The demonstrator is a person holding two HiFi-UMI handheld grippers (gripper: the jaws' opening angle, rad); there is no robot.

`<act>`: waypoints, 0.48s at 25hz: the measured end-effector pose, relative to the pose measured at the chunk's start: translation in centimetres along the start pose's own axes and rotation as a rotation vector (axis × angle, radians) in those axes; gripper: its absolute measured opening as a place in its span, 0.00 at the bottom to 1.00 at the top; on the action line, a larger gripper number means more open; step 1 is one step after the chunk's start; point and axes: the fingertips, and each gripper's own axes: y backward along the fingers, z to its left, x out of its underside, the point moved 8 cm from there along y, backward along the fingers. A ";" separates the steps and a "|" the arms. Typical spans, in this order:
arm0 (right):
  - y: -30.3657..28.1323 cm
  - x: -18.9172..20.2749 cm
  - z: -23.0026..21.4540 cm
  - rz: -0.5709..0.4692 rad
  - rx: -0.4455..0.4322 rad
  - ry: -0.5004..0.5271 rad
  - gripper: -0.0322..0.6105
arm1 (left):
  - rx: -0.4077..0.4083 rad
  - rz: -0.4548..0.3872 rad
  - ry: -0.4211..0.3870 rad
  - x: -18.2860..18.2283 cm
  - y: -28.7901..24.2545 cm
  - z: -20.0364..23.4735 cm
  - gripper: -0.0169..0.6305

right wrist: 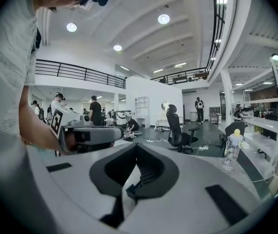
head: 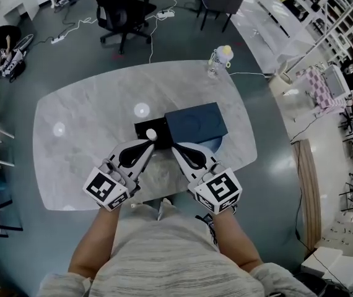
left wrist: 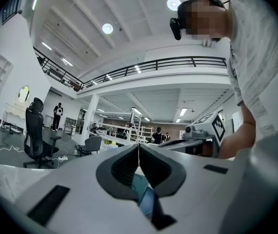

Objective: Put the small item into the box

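Left tool [head: 150, 143] had its jaws pressed together, tip to tip, with nothing between them; the left gripper view [left wrist: 139, 149] showed only a thin seam where they met. Right tool [head: 174, 147] was likewise pressed together and held nothing, its jaws meeting at the tips in the right gripper view [right wrist: 136, 146]. Both tools were at the near edge of the surface [head: 83, 135], angled inward toward each other, the left one on the left and the right one just beside it, their tips close but apart.

A small white item [head: 151, 134] lay on the black box [head: 142, 129] near the middle of the surface, just beyond the left tool's tip. Whether the tip touched it could not be told, nor how deep it sat in the box. A flat dark blue box [head: 196, 122] lay to the right of the black one, its left edge against or over it, tilted a little so that its right end pointed farther away. The right tool's tip was at the near left corner of this blue box.

Well apart, at the far right edge of the surface, a clear bottle [head: 219, 59] with a yellow and white top stood upright; the right gripper view showed it too [right wrist: 231, 152]. A black office chair [head: 124, 11] stood on the grey floor beyond the far edge.
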 end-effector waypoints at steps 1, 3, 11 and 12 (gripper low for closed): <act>0.2 0.0 0.1 -0.009 -0.004 0.001 0.08 | 0.000 0.001 0.000 0.0 -0.1 -0.2 0.06; 0.3 -0.1 0.2 -0.019 -0.011 0.004 0.08 | -0.001 0.005 0.001 -0.1 -0.1 -0.4 0.06; 1.0 -0.2 0.5 -0.033 -0.015 0.001 0.08 | 0.002 0.018 0.010 0.2 -0.4 -1.3 0.06; 1.2 -0.2 0.5 -0.033 -0.014 0.000 0.08 | 0.002 0.019 0.011 0.2 -0.4 -1.5 0.06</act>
